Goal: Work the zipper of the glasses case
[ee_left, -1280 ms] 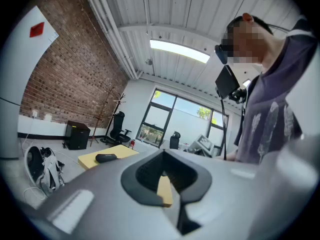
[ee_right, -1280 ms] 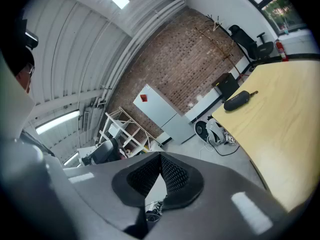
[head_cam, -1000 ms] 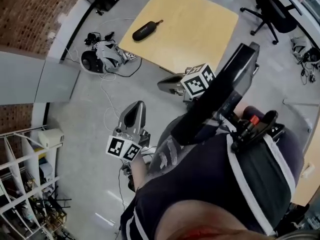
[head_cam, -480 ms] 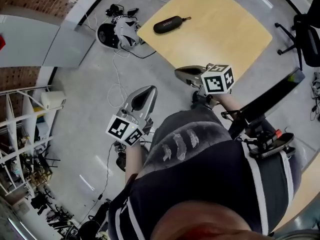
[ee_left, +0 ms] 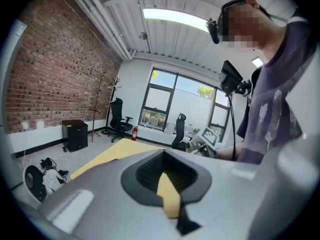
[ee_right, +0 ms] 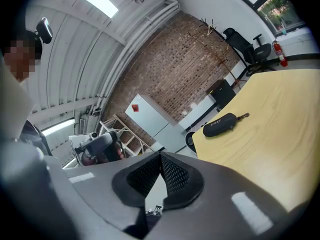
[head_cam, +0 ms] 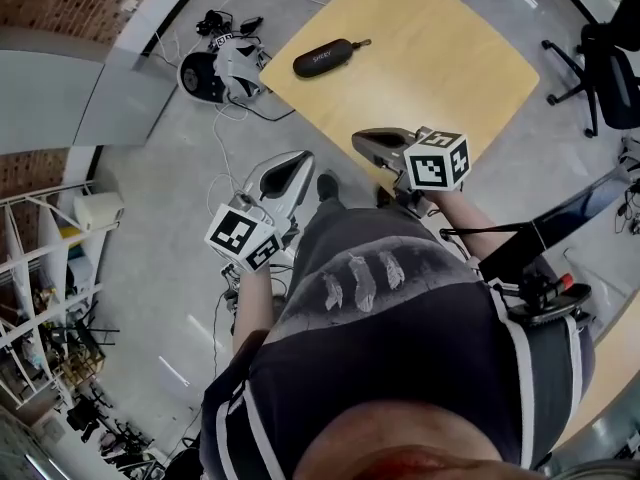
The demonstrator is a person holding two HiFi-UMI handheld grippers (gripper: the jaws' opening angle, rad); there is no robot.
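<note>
head view: the glasses case (head_cam: 323,58) lies on the desk (head_cam: 450,68) near its far left corner, alone, well apart from both grippers.
long axis: the case runs roughly across the view, with a thin cord loop (head_cam: 364,41) at its right end.
bearing from the jaws: the case is ahead of both and a little left of the right gripper (head_cam: 362,140). in the right gripper view it sits up and to the right of the jaws (ee_right: 220,125).
nearer hand: the right gripper, judged from its tip hanging over the near desk edge. the left gripper (head_cam: 297,160) hangs over the floor beside the desk.
left jaws: closed, nothing between them (ee_left: 163,159).
right jaws: closed and empty (ee_right: 160,160).
likely need: both have to travel forward over the desk before any grasp.
hidden: the left gripper view shows the desk but not the case.
hard to make out: the zipper line and its slider are too small to see, so i cannot tell whether the case is zipped.
</note>
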